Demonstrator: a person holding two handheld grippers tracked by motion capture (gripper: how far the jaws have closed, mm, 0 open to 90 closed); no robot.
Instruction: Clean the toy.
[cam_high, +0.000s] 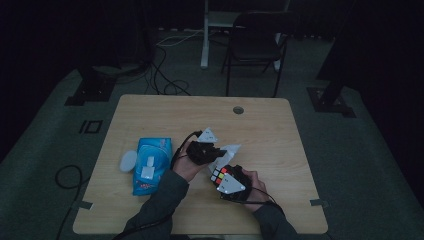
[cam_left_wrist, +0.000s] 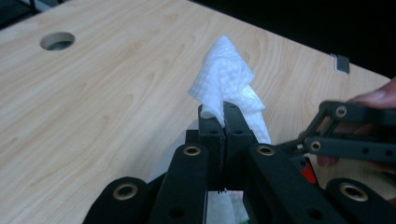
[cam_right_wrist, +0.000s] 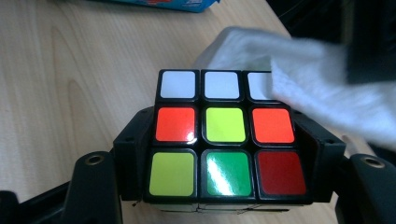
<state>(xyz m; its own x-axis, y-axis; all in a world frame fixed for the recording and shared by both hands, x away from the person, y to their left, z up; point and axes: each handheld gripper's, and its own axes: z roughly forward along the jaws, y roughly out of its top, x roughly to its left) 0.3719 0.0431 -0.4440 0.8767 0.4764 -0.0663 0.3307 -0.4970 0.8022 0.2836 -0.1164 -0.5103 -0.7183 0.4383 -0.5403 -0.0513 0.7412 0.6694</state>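
Cube (cam_right_wrist: 224, 135) first: it sits clamped between the jaws of my right tongs (cam_right_wrist: 224, 154), held just above the counter (cam_high: 165, 110) near my edge of it, its upper face turned toward me with a row of white squares, then orange, yellow, orange, then yellow, green, red. In the high view the same cube (cam_high: 220, 176) shows at the front of the right tongs (cam_high: 222, 179), with my right hand (cam_high: 252, 184) wrapped around the body behind it.

My left tongs (cam_left_wrist: 223, 114) are pinched tight on a white wipe (cam_left_wrist: 229, 74), which stands up in a crumpled peak from between the closed jaws. From above, the left tongs (cam_high: 212, 150) and the wipe (cam_high: 227, 152) lie just beside the cube, and in the right gripper view the wipe (cam_right_wrist: 317, 88) covers the far right white corner of the cube.

To the left on the counter lies a blue wipes packet (cam_high: 150, 165), well apart from the cube, with a round white lid (cam_high: 128, 161) touching its left side.
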